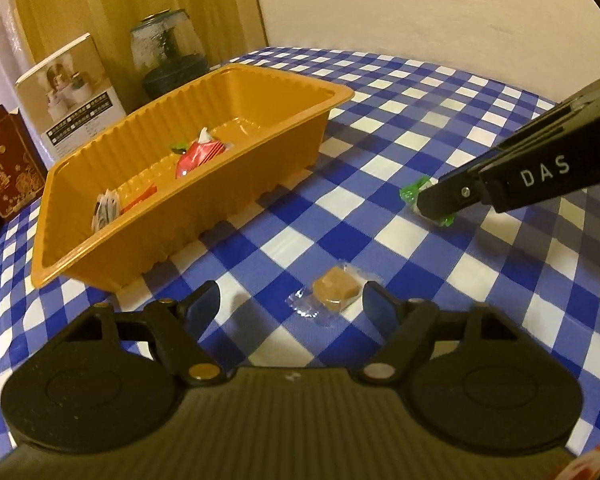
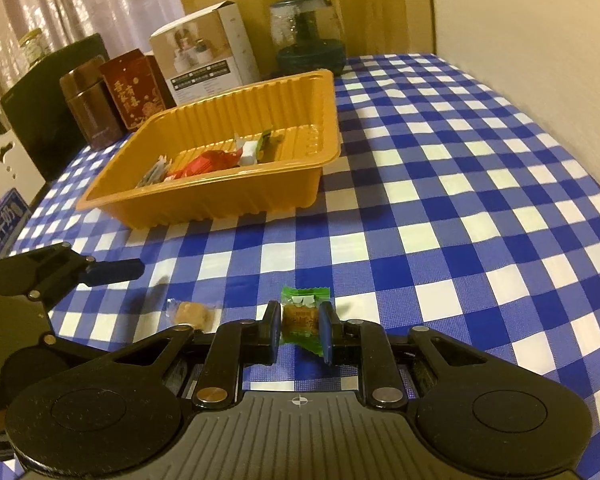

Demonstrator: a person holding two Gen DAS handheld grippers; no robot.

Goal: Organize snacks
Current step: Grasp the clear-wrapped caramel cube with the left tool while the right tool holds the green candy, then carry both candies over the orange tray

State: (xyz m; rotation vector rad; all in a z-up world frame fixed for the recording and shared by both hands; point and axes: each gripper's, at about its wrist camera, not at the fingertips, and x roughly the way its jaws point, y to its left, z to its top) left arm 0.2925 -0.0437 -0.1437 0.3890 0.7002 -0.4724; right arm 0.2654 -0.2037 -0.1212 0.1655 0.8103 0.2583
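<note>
An orange tray (image 1: 260,160) (image 2: 204,200) on the checked tablecloth holds several wrapped snacks, one of them red (image 1: 198,154) (image 2: 208,162). A clear-wrapped brown candy (image 1: 334,290) (image 2: 192,314) lies on the cloth between the fingers of my open left gripper (image 1: 292,300), close to the right finger. My right gripper (image 2: 300,326) is shut on a green-wrapped candy (image 2: 302,316) that rests on the cloth. In the left wrist view the right gripper (image 1: 434,202) covers most of the green candy (image 1: 412,192).
Behind the tray stand a white box (image 1: 70,88) (image 2: 208,52), a glass jar (image 1: 168,52) (image 2: 308,36), a red box (image 1: 4,164) (image 2: 134,88) and a brown canister (image 2: 90,100). A wall runs along the table's far side.
</note>
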